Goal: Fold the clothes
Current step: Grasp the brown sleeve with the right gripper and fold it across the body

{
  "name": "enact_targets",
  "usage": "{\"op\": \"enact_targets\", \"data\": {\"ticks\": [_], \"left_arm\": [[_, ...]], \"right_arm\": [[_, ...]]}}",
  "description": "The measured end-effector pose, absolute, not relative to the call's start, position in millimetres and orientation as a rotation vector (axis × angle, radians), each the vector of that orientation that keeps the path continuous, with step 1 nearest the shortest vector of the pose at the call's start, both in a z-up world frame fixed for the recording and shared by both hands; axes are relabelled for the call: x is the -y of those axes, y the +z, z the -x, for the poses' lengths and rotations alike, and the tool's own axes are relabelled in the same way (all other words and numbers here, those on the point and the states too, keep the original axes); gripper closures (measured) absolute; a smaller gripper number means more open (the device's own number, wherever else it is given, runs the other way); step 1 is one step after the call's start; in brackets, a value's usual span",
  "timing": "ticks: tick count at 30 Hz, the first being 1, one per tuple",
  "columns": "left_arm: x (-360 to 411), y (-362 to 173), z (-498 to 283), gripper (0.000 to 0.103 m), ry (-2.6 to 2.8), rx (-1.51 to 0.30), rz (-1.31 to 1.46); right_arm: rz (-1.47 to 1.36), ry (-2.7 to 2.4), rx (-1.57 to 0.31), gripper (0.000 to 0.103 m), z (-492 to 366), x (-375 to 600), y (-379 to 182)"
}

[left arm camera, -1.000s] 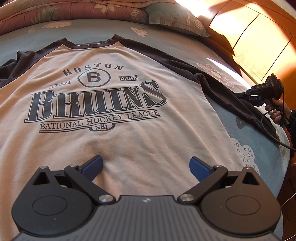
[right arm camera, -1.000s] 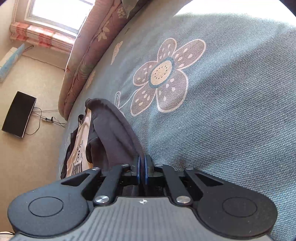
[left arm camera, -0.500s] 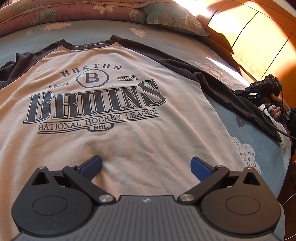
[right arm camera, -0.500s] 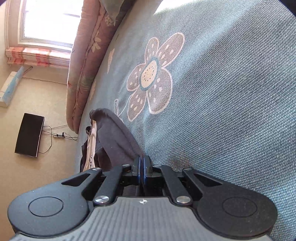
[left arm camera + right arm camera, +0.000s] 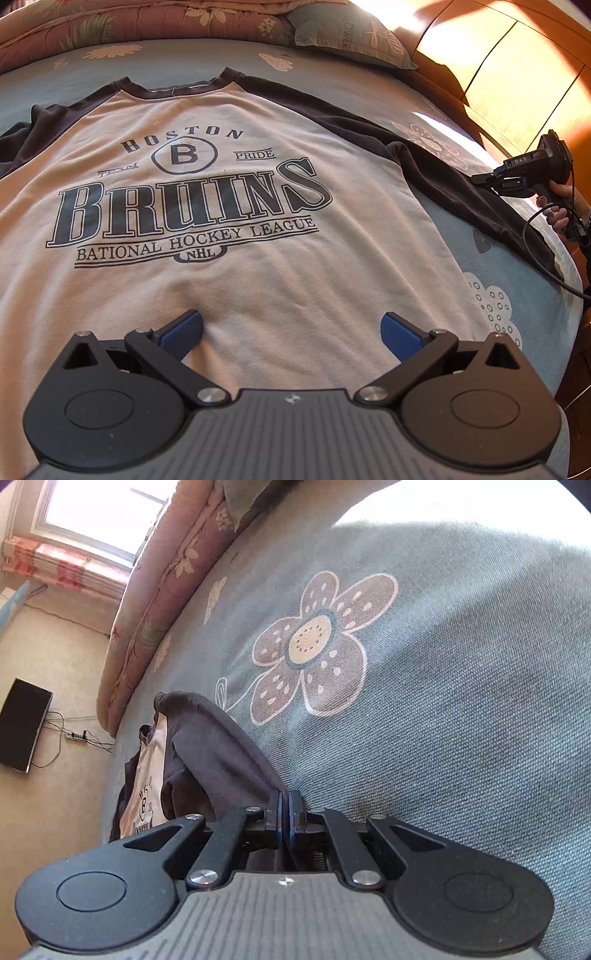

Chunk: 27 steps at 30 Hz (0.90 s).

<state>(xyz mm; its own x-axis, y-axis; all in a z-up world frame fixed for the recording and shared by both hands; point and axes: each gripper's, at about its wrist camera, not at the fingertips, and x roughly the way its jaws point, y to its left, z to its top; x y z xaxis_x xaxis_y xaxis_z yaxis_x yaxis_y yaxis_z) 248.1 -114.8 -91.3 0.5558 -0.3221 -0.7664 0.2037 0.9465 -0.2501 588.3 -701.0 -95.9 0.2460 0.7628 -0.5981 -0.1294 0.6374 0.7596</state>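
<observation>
Cream cotton with dark raglan sleeves — the sweatshirt (image 5: 229, 258) lies face up and spread flat on the blue flowered bedspread (image 5: 517, 306), collar far, hem near, its printed chest showing whole. We hold the left gripper (image 5: 291, 328) over the near hem with its blue pads wide apart, gripping nothing. Out at the right edge of the bed, by the wooden headboard (image 5: 517, 74), the right gripper (image 5: 284, 812) has its pads pressed together on the dark right sleeve (image 5: 221, 760); the cloth rises off the bedspread from the pinch back to the body.

We judge the step in hand to be the sleeve fold, though the same pinch would suit pulling the sleeve out straight. To do it well we would keep the pinch firm at the cuff so the soft knit does not slip, keep the sleeve lightly taut so it carries no wrinkle, and lay it straight — edge parallel to the side seam. The left gripper could press on the body near the hem so the whole garment does not drag across the bed.
</observation>
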Motion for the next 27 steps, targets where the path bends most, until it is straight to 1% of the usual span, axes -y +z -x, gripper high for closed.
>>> {"op": "enact_targets", "data": {"ticks": [2,3,6,9,10,12,21,23,24,27], "left_arm": [[115,-92,-248,0.001,-0.308,-0.931,0.135],[116,-92,-248,0.001,-0.307,-0.931,0.133],[116,-92,-248,0.001,-0.309,-0.931,0.132],[115,-92,-249,0.001,-0.311,-0.930,0.135],[115,-92,-249,0.001,-0.313,-0.929,0.132],[115,-92,-249,0.001,-0.316,-0.929,0.131],[114,-93,-248,0.001,-0.323,-0.925,0.134],[114,-93,-248,0.001,-0.323,-0.923,0.135],[114,-93,-248,0.001,-0.323,-0.921,0.135],[115,-93,-248,0.001,-0.321,-0.921,0.126]], "right_arm": [[-0.587,0.643,-1.160,0.099,-587,698,-86],[-0.553,0.628,-1.153,0.101,-587,696,-81],[-0.453,0.584,-1.131,0.100,-586,690,-66],[-0.432,0.558,-1.134,0.092,-579,692,-70],[-0.464,0.566,-1.125,0.082,-577,697,-72],[-0.513,0.577,-1.115,0.071,-572,705,-74],[-0.556,0.615,-1.190,0.071,-528,736,-80],[-0.578,0.618,-1.192,0.072,-518,743,-85],[-0.589,0.611,-1.188,0.074,-515,746,-88],[-0.625,0.591,-1.169,0.103,-504,753,-98]]}}
